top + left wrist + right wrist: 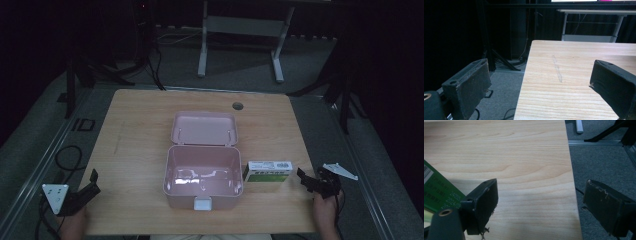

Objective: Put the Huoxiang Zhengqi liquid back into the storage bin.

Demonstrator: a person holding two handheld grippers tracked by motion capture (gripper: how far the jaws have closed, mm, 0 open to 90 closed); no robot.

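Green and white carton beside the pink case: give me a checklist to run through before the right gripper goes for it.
1. Right gripper open: ok, jaws stand wide with nothing between them.
2. Green and white carton free to grasp: ok, it lies on the table just right of the pink case, apart from the gripper.
3. Case lid open: ok, folded back.
4. Case interior free of objects: ok, as far as the high view shows.
5. Left gripper out of the way: ok, open at the table's near left corner.
6. Gap between carton and case wall: cannot tell.

Green box cut off, print perhaps unreadable
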